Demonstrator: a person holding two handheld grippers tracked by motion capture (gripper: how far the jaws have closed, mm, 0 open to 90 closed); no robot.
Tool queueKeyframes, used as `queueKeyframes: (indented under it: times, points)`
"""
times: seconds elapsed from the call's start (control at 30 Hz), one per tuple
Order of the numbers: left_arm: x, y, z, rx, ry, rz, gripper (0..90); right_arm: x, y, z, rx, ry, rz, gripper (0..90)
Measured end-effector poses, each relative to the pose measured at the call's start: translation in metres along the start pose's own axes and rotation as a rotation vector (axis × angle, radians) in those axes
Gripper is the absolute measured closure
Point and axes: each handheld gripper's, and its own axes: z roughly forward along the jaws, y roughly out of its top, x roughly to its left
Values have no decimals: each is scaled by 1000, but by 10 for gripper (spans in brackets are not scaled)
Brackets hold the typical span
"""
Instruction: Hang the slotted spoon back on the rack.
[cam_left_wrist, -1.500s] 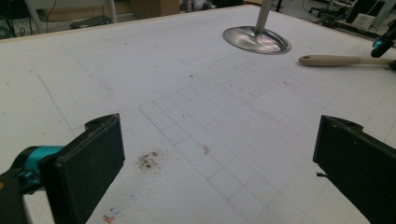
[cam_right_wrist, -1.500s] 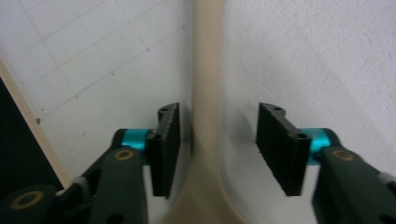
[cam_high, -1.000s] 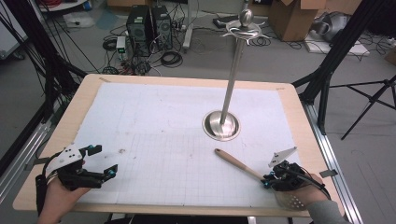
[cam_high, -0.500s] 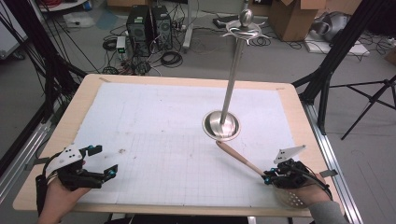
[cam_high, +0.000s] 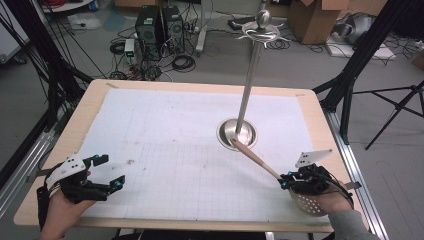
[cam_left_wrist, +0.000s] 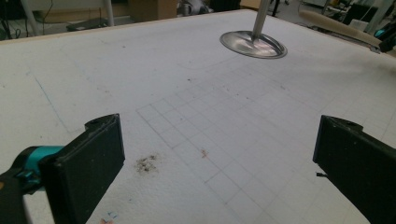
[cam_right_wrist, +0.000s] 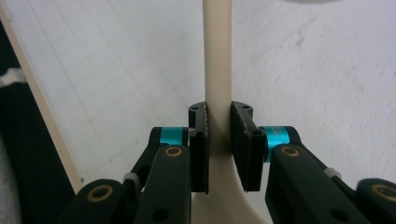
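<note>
Right hand-held gripper (cam_right_wrist: 219, 140) clamped on cream-handled perforated skimmer spoon (cam_high: 260, 162), raised near table's (cam_high: 90, 107) front right, handle tip just beside tall steel hanging stand (cam_high: 247, 90). Left hand-held gripper (cam_high: 107, 172) wide, empty. Risk: handle knocking stand, or slipping through grip.

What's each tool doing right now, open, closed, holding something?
Left tool: open, nothing between its jaws, above the white mat.
Right tool: closed on the wooden handle of the slotted spoon.
</note>
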Motion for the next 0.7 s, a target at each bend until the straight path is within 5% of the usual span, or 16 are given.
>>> queueKeyframes:
  times: [0.4,0.7]
  points:
    - [-1,2,-4,-12,-1,8,24,-6,27,-30,-212,8,1,783]
    - [-1,3,-4,-18,-10,1,24,-11,48,-42,-321,18,-1,784]
